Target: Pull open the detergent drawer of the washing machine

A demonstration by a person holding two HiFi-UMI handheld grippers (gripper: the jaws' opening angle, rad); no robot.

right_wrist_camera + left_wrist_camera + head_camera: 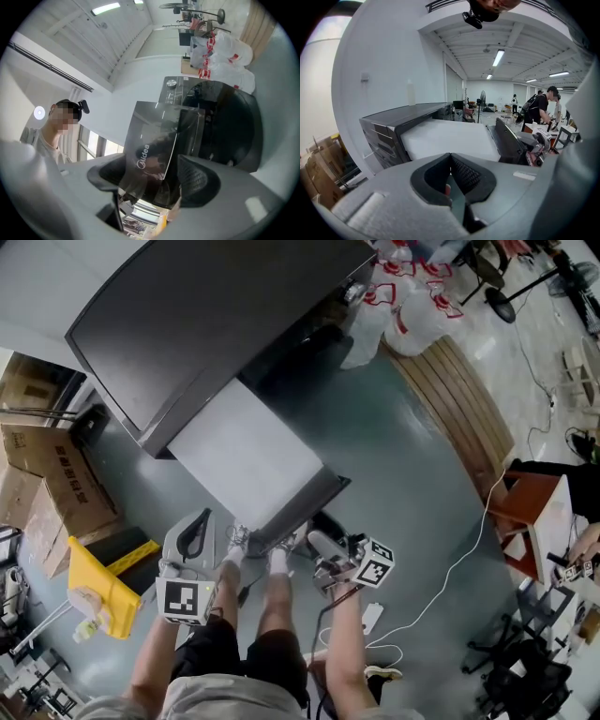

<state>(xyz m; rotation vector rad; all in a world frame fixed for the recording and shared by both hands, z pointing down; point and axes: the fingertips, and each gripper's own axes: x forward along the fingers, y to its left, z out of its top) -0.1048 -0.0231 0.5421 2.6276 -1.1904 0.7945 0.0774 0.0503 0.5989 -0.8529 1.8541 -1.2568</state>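
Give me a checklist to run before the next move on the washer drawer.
1. Detergent drawer pulled out of the washing machine: ok, its white body is exposed.
2. Right gripper released: ok, jaws apart; the front panel stands between them with the pads not pressing.
3. Left gripper off the drawer: ok, shut and empty.
4. Drawer at its end stop: cannot tell.
5. Room in front of the panel: not ok, the person's feet stand close to it.
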